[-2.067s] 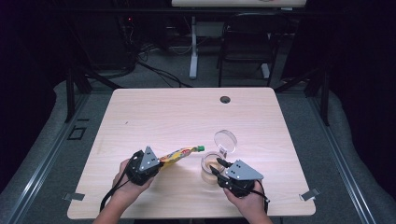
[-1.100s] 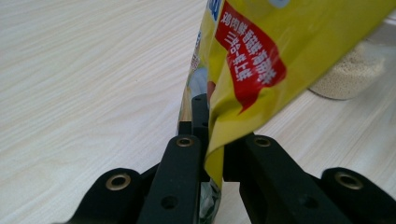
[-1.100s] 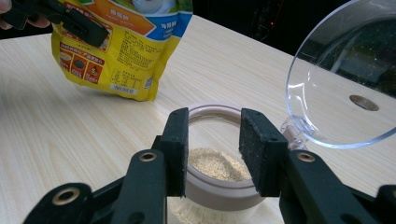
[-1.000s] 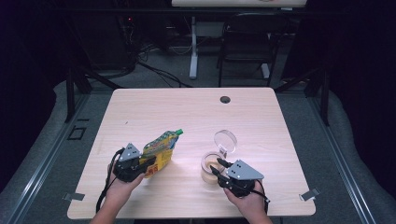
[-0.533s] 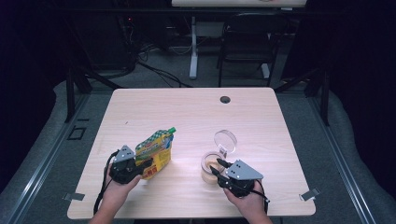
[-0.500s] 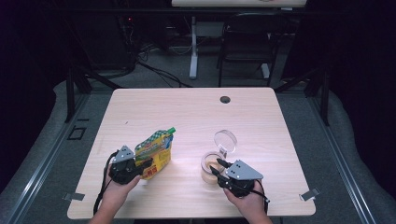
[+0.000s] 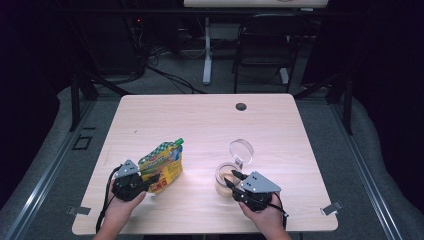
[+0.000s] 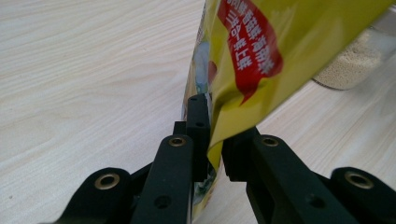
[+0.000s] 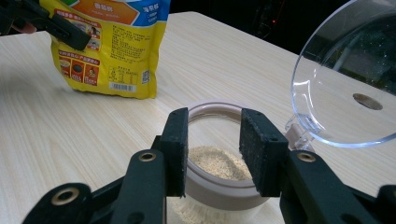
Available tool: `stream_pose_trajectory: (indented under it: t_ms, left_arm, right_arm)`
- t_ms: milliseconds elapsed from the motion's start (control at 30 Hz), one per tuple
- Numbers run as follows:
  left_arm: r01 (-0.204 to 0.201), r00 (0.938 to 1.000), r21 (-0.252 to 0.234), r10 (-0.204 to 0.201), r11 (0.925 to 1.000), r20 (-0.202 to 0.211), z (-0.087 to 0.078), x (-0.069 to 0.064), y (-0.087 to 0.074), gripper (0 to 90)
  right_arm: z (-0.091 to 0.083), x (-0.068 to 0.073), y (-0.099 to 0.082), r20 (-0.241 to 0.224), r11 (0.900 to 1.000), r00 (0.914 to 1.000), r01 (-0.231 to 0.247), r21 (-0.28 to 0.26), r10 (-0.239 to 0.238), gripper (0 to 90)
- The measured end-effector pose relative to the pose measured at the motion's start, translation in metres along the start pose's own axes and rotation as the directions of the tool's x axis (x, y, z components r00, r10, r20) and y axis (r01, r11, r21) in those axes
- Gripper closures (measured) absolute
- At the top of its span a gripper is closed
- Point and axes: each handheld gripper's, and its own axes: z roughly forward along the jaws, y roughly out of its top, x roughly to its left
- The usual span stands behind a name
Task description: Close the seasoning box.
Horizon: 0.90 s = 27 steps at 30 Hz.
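A yellow stand-up pouch (image 7: 162, 162) with a green cap rests upright on the table (image 7: 210, 125), left of centre. My left gripper (image 7: 150, 177) has its jaws on the pouch's lower edge (image 8: 280, 42). They have just been opening a little, but both pads still touch the foil, so my left gripper (image 8: 215, 140) is shut on it. A small jar (image 7: 226, 175) of pale grains stands right of centre, its clear hinged lid (image 7: 241, 151) tipped up. My right gripper (image 9: 215, 149) is shut on the jar's rim (image 9: 215, 109), with the lid (image 9: 345, 84) beside it.
A round cable hole (image 7: 241, 106) sits near the table's far edge. Beyond the table stand a dark chair (image 7: 265, 45) and a desk leg. The pouch (image 9: 116, 46) and left gripper (image 9: 60, 28) show at the upper left of the right gripper view.
The pouch went from lying tilted toward the jar to standing upright at the left, carried there by my left gripper, which drew back toward the table's near left. The right gripper and jar stayed put.
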Motion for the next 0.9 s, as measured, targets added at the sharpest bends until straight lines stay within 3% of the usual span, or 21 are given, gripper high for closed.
stream_pose_trajectory:
  t_ms: [333, 900]
  left_arm:
    - [0.023, 0.9997, -0.004, -0.023, 0.9997, 0.008, -0.003, 0.003, -0.007, 82.3]
    - [0.023, 0.9996, -0.013, -0.022, 0.9997, 0.016, -0.007, 0.003, -0.02, 80.1]
  right_arm:
    - [0.0, 0.001, 0.0, -0.003, 1.0, 1.0, -0.001, 0.0, 0.001, 62.7]
    - [0.001, 0.001, 0.0, -0.007, 1.0, 1.0, 0.003, 0.003, -0.003, 62.6]
